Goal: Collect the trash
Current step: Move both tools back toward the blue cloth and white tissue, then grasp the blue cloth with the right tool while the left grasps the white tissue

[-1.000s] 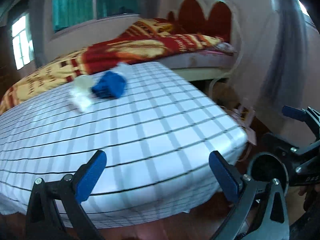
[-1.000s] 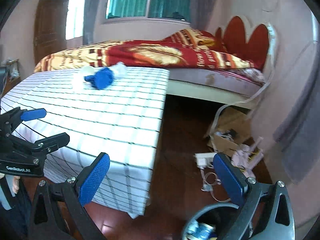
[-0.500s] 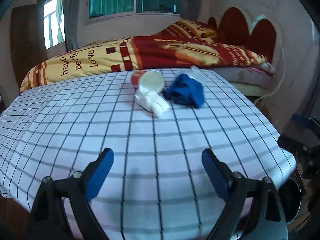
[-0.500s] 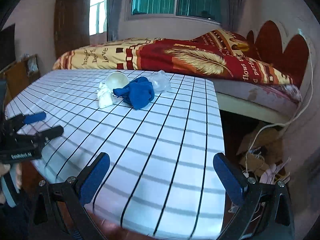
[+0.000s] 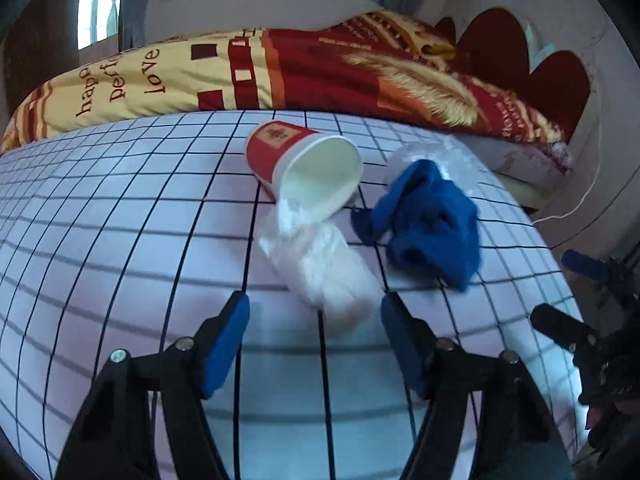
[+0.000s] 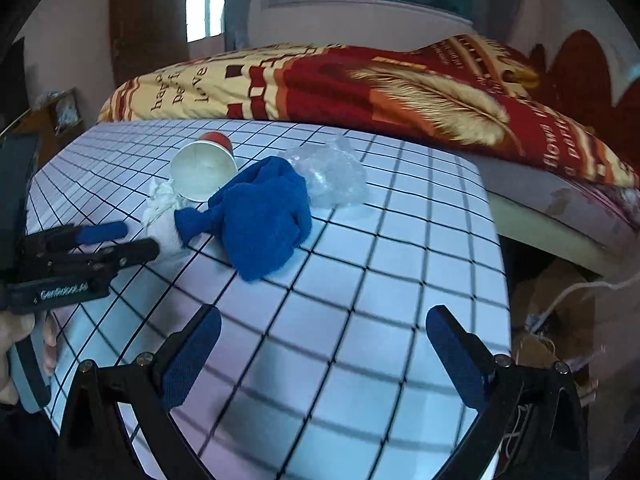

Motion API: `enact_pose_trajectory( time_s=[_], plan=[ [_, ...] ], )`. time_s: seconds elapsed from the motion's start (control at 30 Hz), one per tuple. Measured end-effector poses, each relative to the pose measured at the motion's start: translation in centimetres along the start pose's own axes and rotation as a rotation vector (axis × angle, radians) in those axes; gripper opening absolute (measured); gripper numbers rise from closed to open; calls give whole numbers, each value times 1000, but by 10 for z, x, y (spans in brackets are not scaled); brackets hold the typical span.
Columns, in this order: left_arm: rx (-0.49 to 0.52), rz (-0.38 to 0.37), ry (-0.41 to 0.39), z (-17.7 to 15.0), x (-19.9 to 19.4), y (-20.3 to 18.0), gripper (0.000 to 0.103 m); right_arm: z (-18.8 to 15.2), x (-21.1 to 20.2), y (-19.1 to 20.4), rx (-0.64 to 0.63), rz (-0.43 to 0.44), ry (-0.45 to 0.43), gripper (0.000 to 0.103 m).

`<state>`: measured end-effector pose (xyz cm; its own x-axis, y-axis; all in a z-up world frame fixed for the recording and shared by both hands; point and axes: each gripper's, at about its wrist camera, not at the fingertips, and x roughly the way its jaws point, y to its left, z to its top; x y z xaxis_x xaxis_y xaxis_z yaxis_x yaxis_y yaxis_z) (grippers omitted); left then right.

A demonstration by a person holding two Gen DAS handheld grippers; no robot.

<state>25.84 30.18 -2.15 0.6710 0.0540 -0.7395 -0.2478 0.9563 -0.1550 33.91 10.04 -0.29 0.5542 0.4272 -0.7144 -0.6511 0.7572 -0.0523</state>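
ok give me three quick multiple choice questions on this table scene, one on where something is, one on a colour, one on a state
1. Where is the white tissue wad?
A. on the bed
B. just ahead of the left claw
C. inside the right claw

2. What colour is the crumpled cloth?
A. blue
B. green
C. yellow

3. How is the paper cup sitting?
A. upright
B. upside down
C. tipped on its side

Answers: B, the wad lies right in front of the open left fingers; A, the cloth is plainly blue in both views; C, the cup's open mouth faces sideways along the checked tablecloth.
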Motion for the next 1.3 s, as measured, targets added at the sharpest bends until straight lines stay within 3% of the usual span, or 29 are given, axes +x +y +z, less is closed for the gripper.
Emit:
enact_pose_trajectory(
  time_s=[0.1, 0.13, 0.17, 0.2, 0.43, 0.47, 0.5, 0.53, 0.6, 0.63, 0.73, 1.03, 1.3],
  plan=[
    [-5, -22, 48, 9, 16, -1, 65, 12, 15, 4, -33, 22, 7, 103],
    [2, -25, 47, 11, 18, -2, 57, 16, 20, 6, -43, 31, 8, 103],
    [11, -30, 55, 15, 19, -1, 41, 19, 26, 9, -52, 38, 10, 103],
    [7, -39, 60, 17, 19, 1, 38, 22, 30, 12, -56, 49, 13, 103],
    [55, 9, 15, 11, -3, 22, 37, 49, 64, 26, -23, 112, 22, 101],
    [52, 9, 16, 12, -2, 24, 37, 52, 71, 28, -13, 121, 34, 98],
    [50, 8, 16, 11, -2, 25, 37, 54, 77, 30, -3, 128, 48, 86],
    [52, 5, 15, 10, -3, 26, 37, 54, 82, 32, 4, 141, 64, 67],
    [59, 4, 12, 6, -4, 24, 37, 53, 85, 37, 0, 141, 70, 47],
    [67, 2, 8, 2, -6, 22, 37, 53, 81, 38, 4, 151, 53, 37],
    [88, -1, -13, -6, -13, 15, 37, 45, 66, 40, 0, 148, 32, 31],
    [144, -53, -51, -28, -45, -19, 37, 3, -13, 27, 16, 101, -65, 30],
    [195, -141, -81, -56, -80, -60, 37, -48, -97, 20, -1, 0, -127, 29]
  ],
)
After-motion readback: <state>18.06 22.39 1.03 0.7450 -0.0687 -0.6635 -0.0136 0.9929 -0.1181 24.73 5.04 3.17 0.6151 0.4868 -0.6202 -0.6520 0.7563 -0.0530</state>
